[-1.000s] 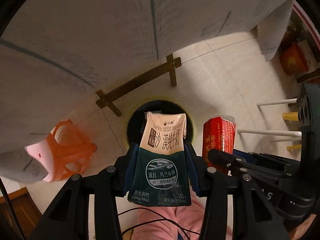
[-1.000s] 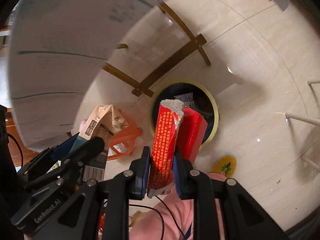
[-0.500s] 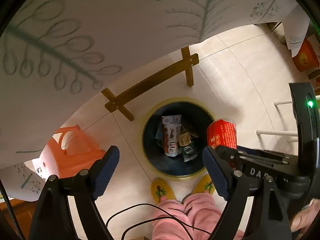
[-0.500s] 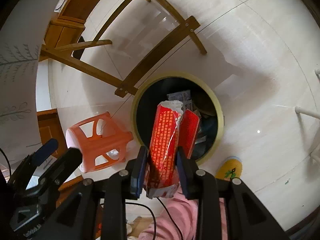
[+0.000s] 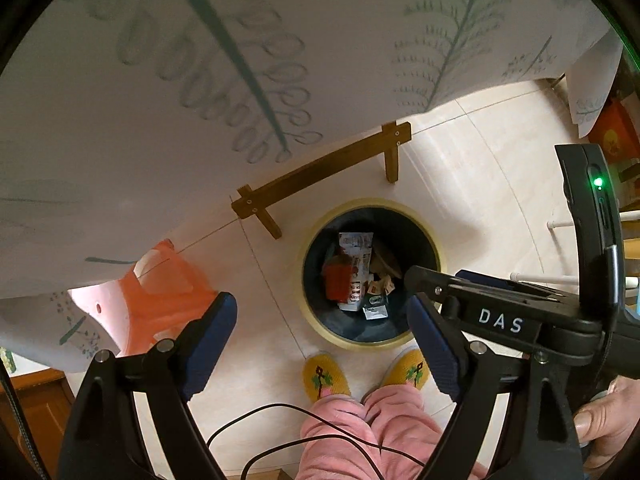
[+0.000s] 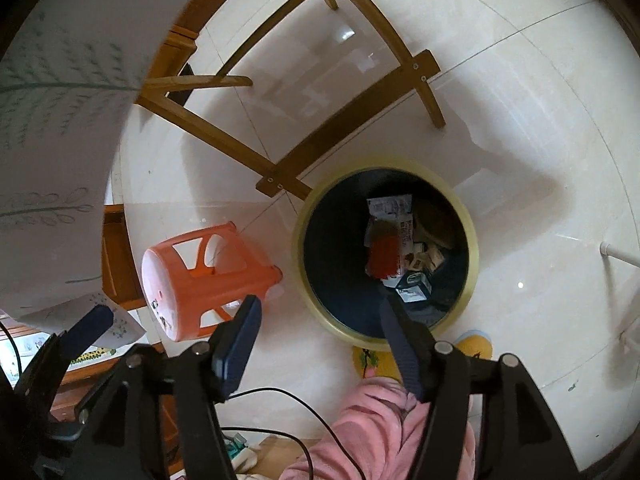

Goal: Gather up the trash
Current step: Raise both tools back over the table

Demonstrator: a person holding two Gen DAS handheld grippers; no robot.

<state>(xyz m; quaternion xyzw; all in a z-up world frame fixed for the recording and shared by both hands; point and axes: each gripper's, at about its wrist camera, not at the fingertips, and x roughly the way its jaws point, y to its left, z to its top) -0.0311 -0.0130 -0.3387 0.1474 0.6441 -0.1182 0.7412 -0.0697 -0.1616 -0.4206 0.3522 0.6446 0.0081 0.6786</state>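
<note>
My left gripper (image 5: pixel 322 338) is spread wide with nothing in it, and the right gripper (image 6: pixel 320 340) is still swinging apart, empty too, "DAS" printed on its arm. The red packet (image 6: pixel 383 255) and milk carton (image 6: pixel 414 291) lie far below in the yellow-rimmed bin (image 6: pixel 474 236), right of the orange stool (image 6: pixel 200 276).

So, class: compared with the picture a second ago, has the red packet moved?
Yes. The red packet has left the right tongs, whose jaws are opening, and lies down inside the bin.
</note>
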